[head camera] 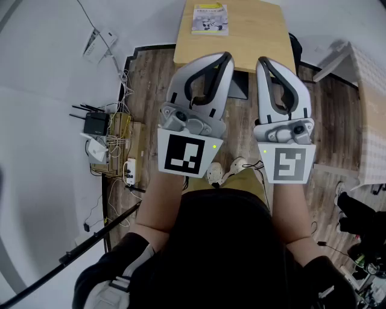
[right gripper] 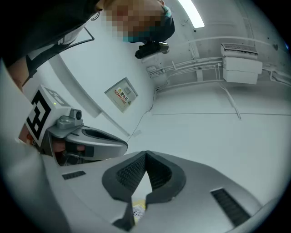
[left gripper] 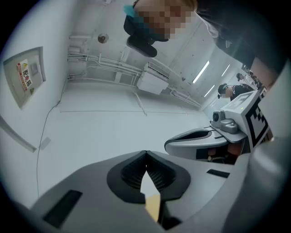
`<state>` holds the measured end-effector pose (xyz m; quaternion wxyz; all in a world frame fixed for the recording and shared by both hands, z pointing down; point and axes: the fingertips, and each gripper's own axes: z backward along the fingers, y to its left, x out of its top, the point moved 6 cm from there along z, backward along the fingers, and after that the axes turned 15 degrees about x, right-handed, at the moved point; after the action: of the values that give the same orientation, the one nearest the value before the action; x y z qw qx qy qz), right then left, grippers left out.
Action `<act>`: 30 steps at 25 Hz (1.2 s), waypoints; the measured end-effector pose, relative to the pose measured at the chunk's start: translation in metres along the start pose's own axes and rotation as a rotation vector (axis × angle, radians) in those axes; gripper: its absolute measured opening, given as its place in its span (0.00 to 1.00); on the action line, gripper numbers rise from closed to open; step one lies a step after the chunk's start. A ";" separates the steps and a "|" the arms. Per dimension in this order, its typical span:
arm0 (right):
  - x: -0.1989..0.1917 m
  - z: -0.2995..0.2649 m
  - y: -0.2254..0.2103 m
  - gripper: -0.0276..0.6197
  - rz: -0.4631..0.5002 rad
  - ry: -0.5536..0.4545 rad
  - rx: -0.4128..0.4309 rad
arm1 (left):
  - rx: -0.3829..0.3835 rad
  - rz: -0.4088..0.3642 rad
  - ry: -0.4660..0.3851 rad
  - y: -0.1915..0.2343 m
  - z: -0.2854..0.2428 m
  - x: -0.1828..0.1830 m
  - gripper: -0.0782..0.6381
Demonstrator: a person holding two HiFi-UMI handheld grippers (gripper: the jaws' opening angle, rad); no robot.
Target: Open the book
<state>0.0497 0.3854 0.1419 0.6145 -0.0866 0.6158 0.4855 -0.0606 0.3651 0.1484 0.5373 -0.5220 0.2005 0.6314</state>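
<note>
A closed book (head camera: pixel 210 18) with a yellow and white cover lies at the far end of a small wooden table (head camera: pixel 259 36). Both grippers are held side by side in front of the person, short of the table's near edge and apart from the book. My left gripper (head camera: pixel 226 58) has its jaws together with nothing between them, as the left gripper view (left gripper: pixel 146 154) also shows. My right gripper (head camera: pixel 263 61) is likewise shut and empty (right gripper: pixel 146 154). Below the right jaws a sliver of the book (right gripper: pixel 137 211) shows.
A router (head camera: pixel 95 124), a power strip (head camera: pixel 129 171) and cables lie on the floor at the left. A white table (head camera: pixel 369 90) stands at the right. The gripper views look up at a white wall with an air-conditioning unit (right gripper: pixel 241 68) and a sign (right gripper: pixel 120 95).
</note>
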 end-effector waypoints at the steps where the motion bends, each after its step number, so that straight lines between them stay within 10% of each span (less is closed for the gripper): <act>1: 0.000 -0.001 0.001 0.09 0.001 0.003 0.003 | -0.002 0.000 -0.001 0.001 0.000 0.000 0.12; 30: 0.008 -0.014 0.021 0.09 -0.014 -0.025 0.027 | -0.021 0.007 -0.010 0.020 0.006 0.001 0.12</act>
<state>0.0238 0.3900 0.1420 0.6266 -0.0766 0.6141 0.4737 -0.0810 0.3637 0.1432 0.5307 -0.5237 0.1930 0.6379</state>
